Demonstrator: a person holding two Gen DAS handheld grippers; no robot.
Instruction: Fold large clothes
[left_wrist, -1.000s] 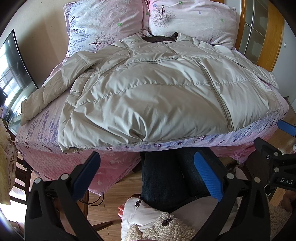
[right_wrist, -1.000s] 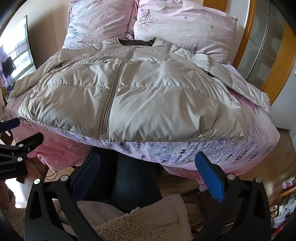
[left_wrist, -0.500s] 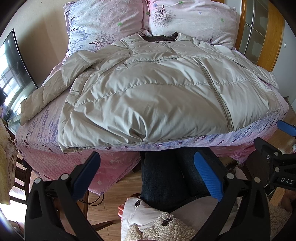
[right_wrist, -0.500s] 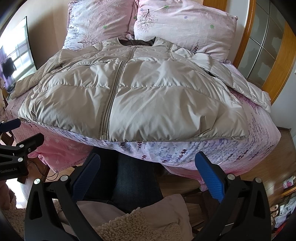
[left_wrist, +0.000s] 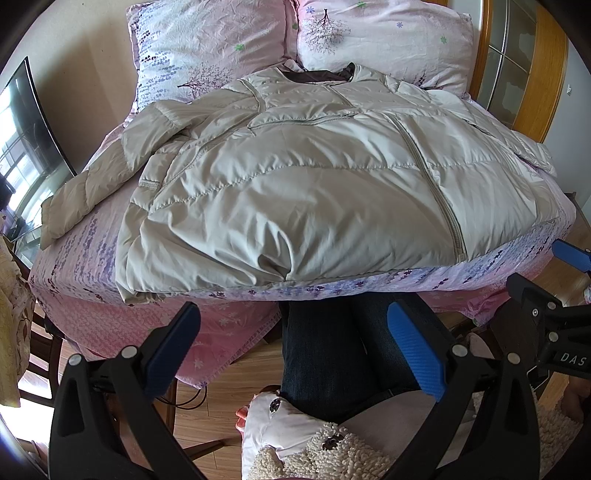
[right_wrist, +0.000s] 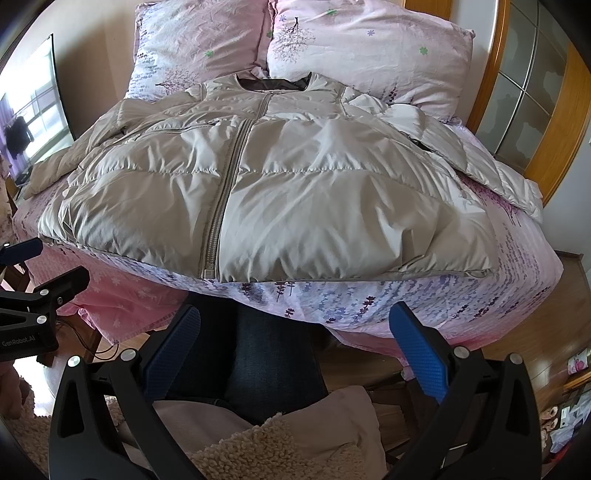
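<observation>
A pale beige quilted puffer jacket (left_wrist: 314, 177) lies spread front-up and zipped on the bed with the pink floral sheet (left_wrist: 85, 243), its dark-lined collar just below the two pink floral pillows (right_wrist: 369, 51) and its hem running along the near edge of the bed. Seen from the hem, one sleeve (left_wrist: 92, 184) trails off toward the left side of the bed and the other sleeve (right_wrist: 491, 173) drapes toward the right edge. Both tools hang well short of the hem, above the person's dark jeans (left_wrist: 332, 354): the left gripper (left_wrist: 291, 343) has its blue-padded jaws spread wide with nothing between them, and the right gripper (right_wrist: 295, 343) is likewise gaping and empty. No fold appears to have begun. The main risk is probably the fabric itself: the shell looks slick and the filling puffy, so a shallow pinch at the hem or a sleeve could slip out, or catch only the top layer and drag the jacket off the near edge. The right sleeve, already close to the bed's side, could slide to the floor if the body is pulled unevenly.
</observation>
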